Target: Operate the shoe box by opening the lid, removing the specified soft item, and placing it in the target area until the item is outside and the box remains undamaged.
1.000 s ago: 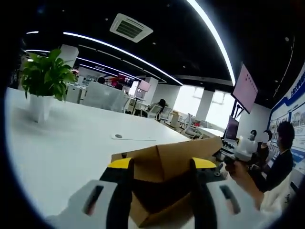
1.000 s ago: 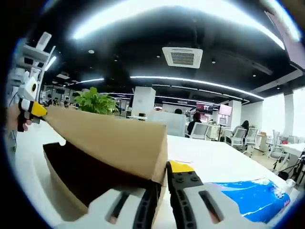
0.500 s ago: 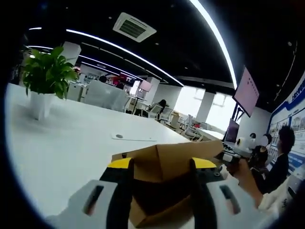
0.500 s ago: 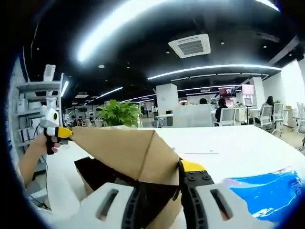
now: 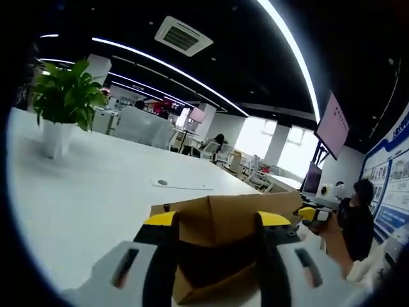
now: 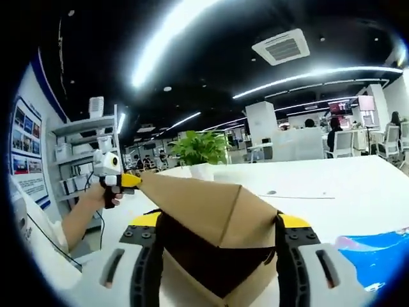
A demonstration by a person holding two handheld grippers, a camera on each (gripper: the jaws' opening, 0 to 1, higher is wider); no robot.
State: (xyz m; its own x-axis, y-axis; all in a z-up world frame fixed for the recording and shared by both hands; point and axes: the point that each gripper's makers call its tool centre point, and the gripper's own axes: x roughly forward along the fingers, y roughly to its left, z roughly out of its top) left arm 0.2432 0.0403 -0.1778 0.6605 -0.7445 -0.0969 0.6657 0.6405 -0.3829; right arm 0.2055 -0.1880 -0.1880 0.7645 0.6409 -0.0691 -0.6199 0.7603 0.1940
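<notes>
Spanning both grippers, shoe box (image 6: 217, 249) lid (image 6: 198, 201) raised; L jaws, R jaws wide.

Bright ceiling light strips (image 5: 291, 48) glare white against a dark ceiling; both fisheye views bend and blur toward their edges.

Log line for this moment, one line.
brown cardboard shoe box: lid raised | left gripper: at lid corner | right gripper: open, astride box | blue plastic pack: on white table
</notes>
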